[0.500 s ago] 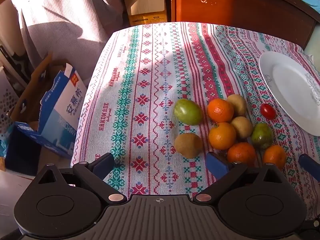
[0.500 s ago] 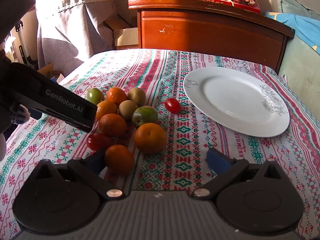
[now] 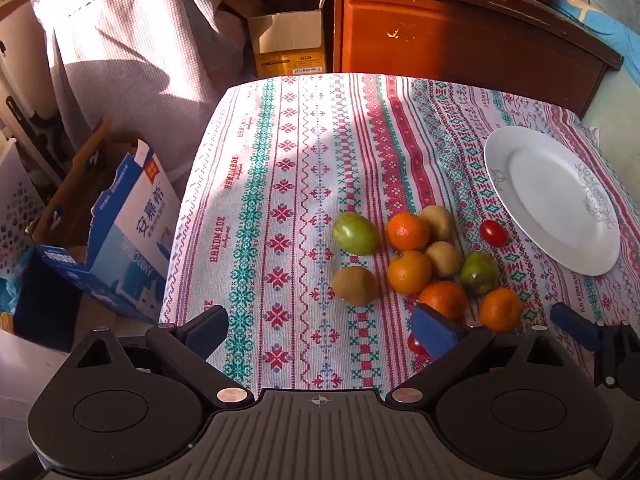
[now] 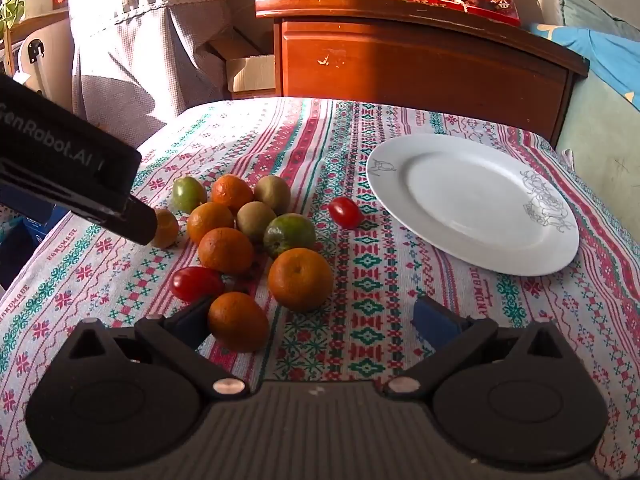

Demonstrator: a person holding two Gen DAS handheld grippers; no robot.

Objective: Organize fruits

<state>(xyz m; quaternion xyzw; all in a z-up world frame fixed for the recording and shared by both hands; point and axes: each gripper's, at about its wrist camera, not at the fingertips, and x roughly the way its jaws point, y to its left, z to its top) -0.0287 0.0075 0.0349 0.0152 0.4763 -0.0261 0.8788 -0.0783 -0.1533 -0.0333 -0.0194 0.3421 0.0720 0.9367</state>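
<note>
While both grippers hang over the bench [image 4: 400, 128] with nothing in them, I judge that the step in hand is to choose the first fruit and carry it to the white plate [image 4: 472, 204]. My left gripper [image 3: 320, 332] stands wide and empty, and my right gripper [image 4: 312, 320] is wide too; the nearest orange [image 4: 238, 322] lies just beside its left finger, but no pad presses on it.

All fruits lie in one group on the striped cloth, left of the plate, which holds nothing yet. One small tomato [image 4: 345, 212] lies apart, between the group and the plate.

To do this well, I would begin at the edge of the group, because the middle fruits touch each other and can roll when I push. I would lower the open fingers on both sides of one fruit and close slowly.

The oranges are round, so any direction is good. The near tomato [image 4: 196, 283] is oval, with its long axis running left to right in the right view; I would grip across its short side.
</note>
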